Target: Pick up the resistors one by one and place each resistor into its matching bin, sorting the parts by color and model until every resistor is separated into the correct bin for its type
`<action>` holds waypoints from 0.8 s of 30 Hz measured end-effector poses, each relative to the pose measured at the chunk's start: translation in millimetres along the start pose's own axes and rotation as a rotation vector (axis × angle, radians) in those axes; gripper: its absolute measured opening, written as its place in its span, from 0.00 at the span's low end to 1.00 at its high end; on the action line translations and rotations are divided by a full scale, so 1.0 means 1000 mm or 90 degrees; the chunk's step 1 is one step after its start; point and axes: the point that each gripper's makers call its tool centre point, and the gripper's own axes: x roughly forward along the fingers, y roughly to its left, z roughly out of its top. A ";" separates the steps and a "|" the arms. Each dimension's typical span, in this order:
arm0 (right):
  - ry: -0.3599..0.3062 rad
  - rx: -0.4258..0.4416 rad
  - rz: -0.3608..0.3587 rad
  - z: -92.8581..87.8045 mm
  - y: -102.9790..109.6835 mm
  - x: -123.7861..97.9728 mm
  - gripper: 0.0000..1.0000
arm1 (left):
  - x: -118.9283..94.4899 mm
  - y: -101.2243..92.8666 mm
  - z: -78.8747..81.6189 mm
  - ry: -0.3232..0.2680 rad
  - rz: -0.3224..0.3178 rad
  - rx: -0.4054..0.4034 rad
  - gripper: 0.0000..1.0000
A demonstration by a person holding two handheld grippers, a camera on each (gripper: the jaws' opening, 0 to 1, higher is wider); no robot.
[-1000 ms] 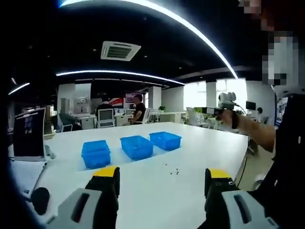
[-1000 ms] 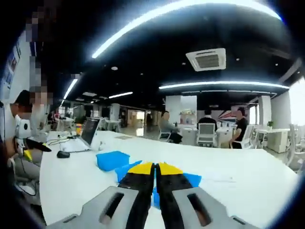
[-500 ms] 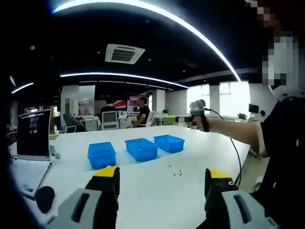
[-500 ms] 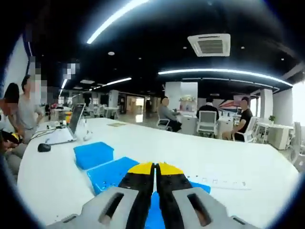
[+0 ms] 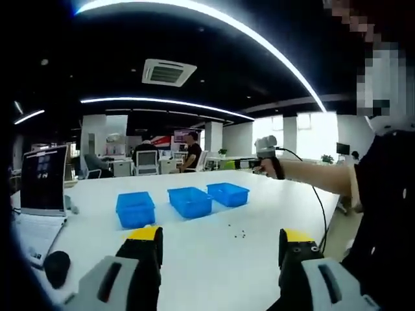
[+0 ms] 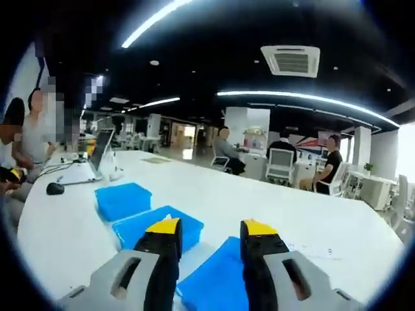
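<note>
Left gripper (image 5: 220, 241): yellow-tipped black jaws spread wide, nothing between them, hanging above the near edge of the white counter (image 5: 194, 265). Right gripper (image 6: 211, 234): yellow-tipped jaws parted, empty, held above the counter over the bins; also seen in the left gripper view (image 5: 264, 150), raised at the end of an outstretched arm, beyond the bins.

Small dark resistors (image 5: 237, 233) scattered loose on the counter, just ahead of the left gripper, between it and the bins; too small to tell colours or models. Three shallow blue plastic bins in a row further out on the counter: left bin (image 5: 135, 208), middle bin (image 5: 189, 201), right bin (image 5: 227, 193). From the right gripper view, the same row seen from the other side: far bin (image 6: 122, 199), middle bin (image 6: 155, 226), nearest bin (image 6: 214, 278) under the jaws. Bin contents not discernible.

Open laptop (image 5: 41, 183) and black mouse (image 5: 56, 266) at the counter's left end, well apart from the bins. People seated beyond the counter's far edge.

Step in hand, judged: reach for one resistor. Best done by lowering one gripper straight over a single part set apart from the cluster, narrowing jaws before contact, pinching the body rather than a lead, avoiding sweeping neighbours. Check type before choosing a bin.
</note>
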 end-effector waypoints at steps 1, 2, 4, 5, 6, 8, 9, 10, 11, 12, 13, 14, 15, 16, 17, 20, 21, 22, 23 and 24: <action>-0.002 0.001 0.006 0.000 0.005 -0.010 0.38 | 0.001 0.000 0.000 -0.001 -0.002 0.001 0.74; -0.005 0.003 0.011 0.000 0.007 -0.016 0.38 | 0.003 0.001 0.001 -0.002 -0.005 -0.001 0.74; -0.011 0.007 0.020 0.000 0.016 -0.037 0.37 | 0.007 0.002 0.001 -0.003 -0.009 -0.002 0.74; -0.019 0.010 0.026 0.001 0.022 -0.052 0.37 | 0.009 0.002 0.000 -0.001 -0.011 -0.001 0.74; -0.021 0.011 0.028 0.000 0.026 -0.062 0.37 | 0.011 0.002 0.000 0.000 -0.014 0.001 0.74; -0.035 0.019 0.034 0.003 0.036 -0.083 0.37 | 0.014 0.002 -0.001 0.001 -0.018 0.001 0.74; -0.039 0.021 0.038 0.004 0.042 -0.093 0.37 | 0.016 0.002 0.000 0.001 -0.022 0.003 0.74; -0.044 0.022 0.040 0.004 0.046 -0.103 0.37 | 0.018 0.001 0.000 0.001 -0.026 0.004 0.74; -0.051 0.026 0.042 0.005 0.051 -0.115 0.37 | 0.020 0.001 0.000 0.002 -0.028 0.003 0.74; -0.061 0.033 0.046 0.006 0.055 -0.126 0.37 | 0.021 0.001 0.000 0.002 -0.030 0.006 0.74; -0.068 0.040 0.047 0.006 0.061 -0.139 0.37 | 0.021 0.000 0.000 0.002 -0.032 0.006 0.74; -0.067 0.046 0.046 0.003 0.065 -0.153 0.38 | 0.022 0.000 0.000 0.003 -0.035 0.004 0.74; -0.076 0.050 0.049 0.004 0.072 -0.168 0.38 | 0.022 0.000 -0.001 0.005 -0.034 0.003 0.74; -0.083 0.049 0.047 0.004 0.075 -0.177 0.38 | 0.021 0.003 -0.002 0.007 -0.026 0.006 0.74; -0.084 0.045 0.041 0.001 0.079 -0.190 0.39 | 0.021 0.004 -0.003 0.010 -0.023 0.008 0.74; -0.053 0.037 0.005 -0.015 0.086 -0.221 0.38 | 0.018 0.008 -0.006 0.012 -0.021 0.000 0.74; -0.048 0.041 0.003 -0.018 0.088 -0.228 0.38 | 0.018 0.009 -0.006 0.013 -0.020 -0.001 0.74; -0.045 0.044 0.003 -0.020 0.091 -0.233 0.38 | 0.018 0.010 -0.007 0.015 -0.020 -0.002 0.74; -0.040 0.047 0.003 -0.022 0.094 -0.237 0.38 | 0.017 0.010 -0.008 0.016 -0.020 -0.002 0.74; -0.035 0.045 0.005 -0.024 0.098 -0.240 0.38 | 0.017 0.010 -0.008 0.017 -0.020 -0.003 0.74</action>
